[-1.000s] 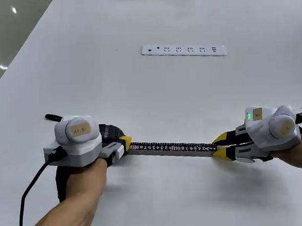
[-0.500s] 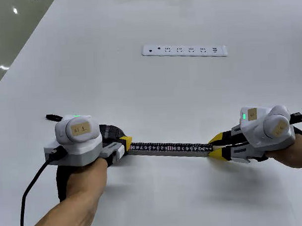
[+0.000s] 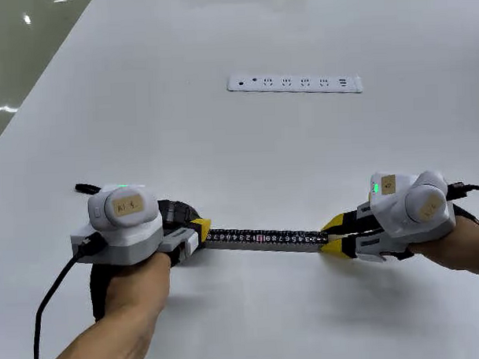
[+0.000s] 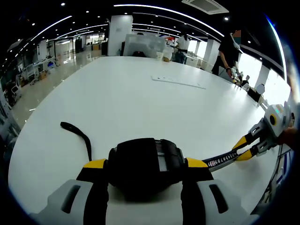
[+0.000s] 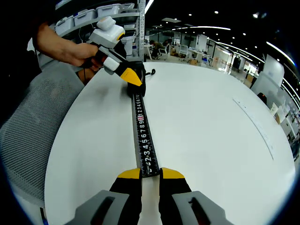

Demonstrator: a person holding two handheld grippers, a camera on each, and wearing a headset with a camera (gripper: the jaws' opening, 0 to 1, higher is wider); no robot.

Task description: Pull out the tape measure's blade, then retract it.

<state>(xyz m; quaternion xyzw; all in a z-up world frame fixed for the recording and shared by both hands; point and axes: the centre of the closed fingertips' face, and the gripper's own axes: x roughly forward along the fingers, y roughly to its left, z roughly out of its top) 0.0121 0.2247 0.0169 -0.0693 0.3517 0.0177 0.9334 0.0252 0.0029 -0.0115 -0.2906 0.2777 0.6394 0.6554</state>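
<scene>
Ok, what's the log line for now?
left gripper: shut on tape measure | right gripper: shut on blade | blade: pulled out

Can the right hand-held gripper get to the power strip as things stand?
Probably not yet: the right hand-held gripper is shut on the tape blade. Nothing stands between it and the power strip, so once it lets go the way looks free.

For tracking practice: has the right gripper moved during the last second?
Yes. Judged against the power strip, the right gripper has moved left, toward the tape measure's case, so less blade shows.
</scene>
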